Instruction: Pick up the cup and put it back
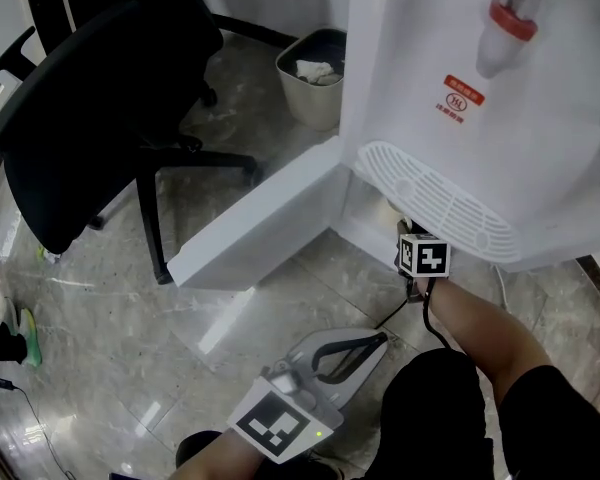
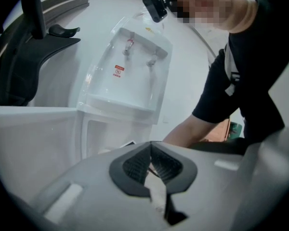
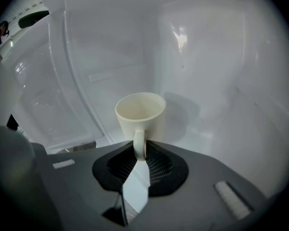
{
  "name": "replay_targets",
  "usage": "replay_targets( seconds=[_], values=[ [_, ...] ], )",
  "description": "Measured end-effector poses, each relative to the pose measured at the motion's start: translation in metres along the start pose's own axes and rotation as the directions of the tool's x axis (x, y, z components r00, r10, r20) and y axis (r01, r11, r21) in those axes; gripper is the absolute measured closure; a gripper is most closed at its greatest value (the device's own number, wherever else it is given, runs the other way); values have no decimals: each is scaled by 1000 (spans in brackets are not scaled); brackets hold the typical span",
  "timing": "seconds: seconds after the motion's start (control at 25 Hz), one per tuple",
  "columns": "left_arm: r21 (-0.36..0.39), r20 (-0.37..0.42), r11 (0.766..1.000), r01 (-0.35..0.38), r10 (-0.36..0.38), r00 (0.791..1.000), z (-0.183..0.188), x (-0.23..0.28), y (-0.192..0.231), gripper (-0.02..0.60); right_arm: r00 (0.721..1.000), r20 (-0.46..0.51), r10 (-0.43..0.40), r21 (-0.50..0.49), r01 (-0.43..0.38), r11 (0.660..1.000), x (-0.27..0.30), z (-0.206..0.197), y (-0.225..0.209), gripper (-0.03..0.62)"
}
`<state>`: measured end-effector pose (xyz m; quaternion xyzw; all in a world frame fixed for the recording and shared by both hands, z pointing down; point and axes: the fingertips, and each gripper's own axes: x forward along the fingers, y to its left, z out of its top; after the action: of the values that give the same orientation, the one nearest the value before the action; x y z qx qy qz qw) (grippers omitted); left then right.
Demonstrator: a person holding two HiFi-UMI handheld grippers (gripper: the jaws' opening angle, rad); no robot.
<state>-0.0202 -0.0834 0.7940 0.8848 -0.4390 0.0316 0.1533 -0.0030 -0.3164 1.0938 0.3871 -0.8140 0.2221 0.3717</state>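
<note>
A cream cup (image 3: 140,112) stands upright inside the white cabinet (image 3: 207,81) at the bottom of a water dispenser, its handle turned toward me. My right gripper (image 3: 140,150) reaches into the cabinet and is shut on that handle, pinched between the ribbed pads (image 3: 159,162). From the head view only that gripper's marker cube (image 1: 423,256) shows, under the drip grille; the cup is hidden there. My left gripper (image 1: 380,341) hangs low near the person's lap, shut with nothing in it (image 2: 150,148).
The water dispenser (image 1: 460,88) fills the right side, and its cabinet door (image 1: 260,223) swings open to the left over the marble floor. A black office chair (image 1: 90,118) stands at the left. A waste bin (image 1: 315,78) sits behind the door.
</note>
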Motion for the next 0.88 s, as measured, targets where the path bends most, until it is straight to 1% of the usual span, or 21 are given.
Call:
replay_targets(
  seconds=[0.08,0.2,0.36,0.48,0.6,0.68,0.76,0.8,0.88],
  values=[
    [-12,3,1000,-5,5,1000,-2,2,2,578,1000,22,8,-12,-7,1000,-4,3,0,539],
    [-25,18,1000,-8,9,1000,1,3,4,578,996,81,37,-60,-32,998,-15,14,5,542],
    [-25,26,1000,-2,3,1000,6,4,3,578,984,129,127,-126,-111,986,-35,27,25,543],
    [-24,28,1000,2,-2,1000,7,2,-1,578,977,135,166,-198,-138,970,-52,27,39,545],
    [-59,44,998,-26,28,999,12,-4,-4,578,962,152,226,-219,-190,957,-74,29,54,545],
    [-112,64,992,-63,71,995,22,-12,-4,578,946,166,278,-218,-240,946,-98,34,69,543],
    [-213,91,972,-100,122,988,36,-23,-10,578,932,150,330,-226,-293,929,-132,34,87,543],
    [-273,99,954,-122,154,983,42,-30,-14,578,925,132,356,-237,-319,917,-152,33,97,543],
    [-379,97,907,-182,234,967,51,-50,-18,578,909,97,406,-262,-371,891,-195,36,119,545]
  ],
)
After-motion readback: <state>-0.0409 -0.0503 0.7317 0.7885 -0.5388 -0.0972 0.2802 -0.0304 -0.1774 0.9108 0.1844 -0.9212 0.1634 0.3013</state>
